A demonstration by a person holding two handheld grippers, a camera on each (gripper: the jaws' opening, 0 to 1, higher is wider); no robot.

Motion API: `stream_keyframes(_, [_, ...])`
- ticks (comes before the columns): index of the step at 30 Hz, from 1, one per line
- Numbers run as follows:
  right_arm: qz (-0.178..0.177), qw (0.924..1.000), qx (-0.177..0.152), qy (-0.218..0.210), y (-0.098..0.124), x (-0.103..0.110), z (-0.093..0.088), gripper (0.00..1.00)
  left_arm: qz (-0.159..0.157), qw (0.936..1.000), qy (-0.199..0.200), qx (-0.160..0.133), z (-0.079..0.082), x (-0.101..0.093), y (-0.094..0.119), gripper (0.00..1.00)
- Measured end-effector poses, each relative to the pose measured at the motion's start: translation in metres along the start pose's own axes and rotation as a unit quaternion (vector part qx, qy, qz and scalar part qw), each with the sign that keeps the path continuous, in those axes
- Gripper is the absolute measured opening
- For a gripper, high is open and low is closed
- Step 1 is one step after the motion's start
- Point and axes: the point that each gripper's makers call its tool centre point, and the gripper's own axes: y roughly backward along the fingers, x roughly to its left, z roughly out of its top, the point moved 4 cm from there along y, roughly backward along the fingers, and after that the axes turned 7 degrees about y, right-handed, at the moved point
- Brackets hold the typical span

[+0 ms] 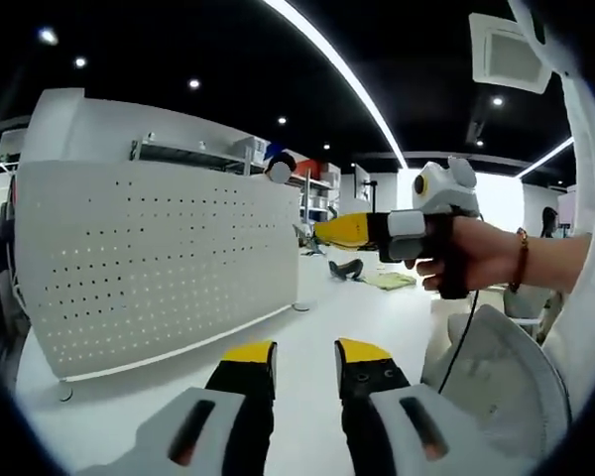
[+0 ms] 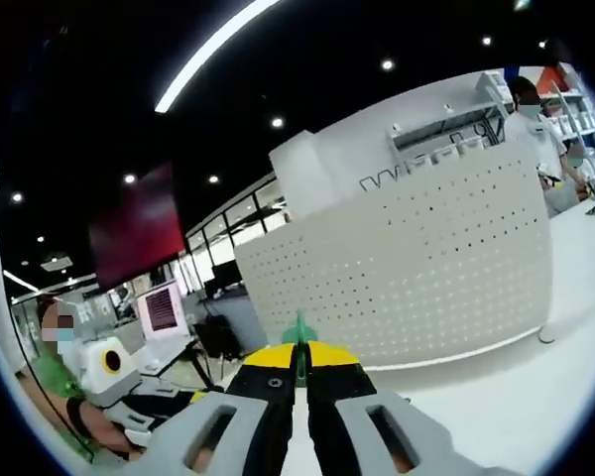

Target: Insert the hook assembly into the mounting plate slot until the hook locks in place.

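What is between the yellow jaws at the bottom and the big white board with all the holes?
Just bare white table. In the left gripper view, nothing sits between the left gripper and the pegboard.

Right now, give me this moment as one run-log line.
left gripper: jaws open, empty | right gripper: jaws shut on green hook | pegboard: upright on table, hook not yet inserted

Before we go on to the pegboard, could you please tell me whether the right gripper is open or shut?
Shut on something: the right gripper has its yellow-tipped jaws pressed together, with a small green piece sticking out between them.
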Motion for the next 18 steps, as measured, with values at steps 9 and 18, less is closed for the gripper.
stream_keyframes(9, [-0.016,0.9989,-0.016,0.040,-0.014,-0.018,0.025,0.02,0.006,0.9999,-0.007,0.006,-0.003,0.002,0.004,0.30])
stream_keyframes(18, [-0.020,0.9968,-0.025,0.073,-0.027,-0.023,0.039,0.02,0.024,0.9997,0.005,0.000,-0.006,0.010,0.013,0.29])
